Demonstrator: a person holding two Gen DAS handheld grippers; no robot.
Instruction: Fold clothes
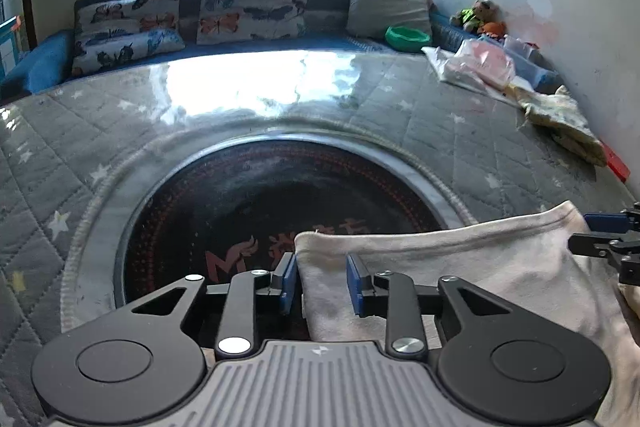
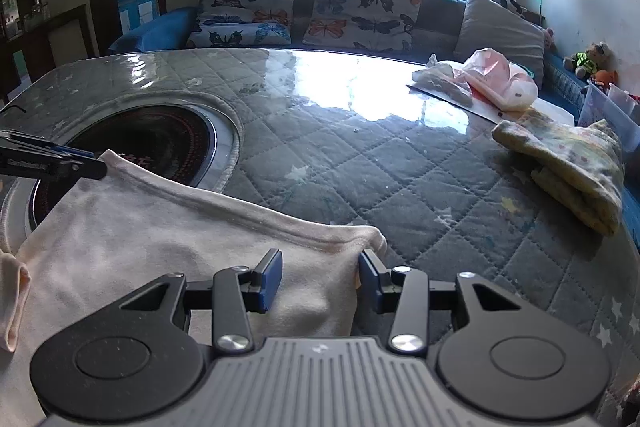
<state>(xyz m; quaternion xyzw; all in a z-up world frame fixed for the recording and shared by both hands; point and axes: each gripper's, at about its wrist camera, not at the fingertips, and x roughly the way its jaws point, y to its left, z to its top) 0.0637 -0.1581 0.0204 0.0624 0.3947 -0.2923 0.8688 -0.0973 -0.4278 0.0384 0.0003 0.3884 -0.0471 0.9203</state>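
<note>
A pale pink-white garment [image 1: 460, 267] lies on the quilted grey table cover, its hemmed edge away from me; it also shows in the right wrist view [image 2: 168, 239]. My left gripper [image 1: 322, 281] is open, its blue pads on either side of the garment's left corner, over the dark round inset. My right gripper [image 2: 320, 281] is open, its pads on either side of the garment's right corner. Each gripper shows at the edge of the other's view: the right gripper [image 1: 608, 243] and the left gripper [image 2: 52, 163].
A dark round heater plate [image 1: 280, 219] is set into the table [image 2: 380, 167]. A folded yellow patterned cloth [image 2: 568, 171] and pink plastic bags [image 2: 500, 79] lie at the far right. A blue sofa with butterfly cushions [image 1: 252, 3] stands behind the table.
</note>
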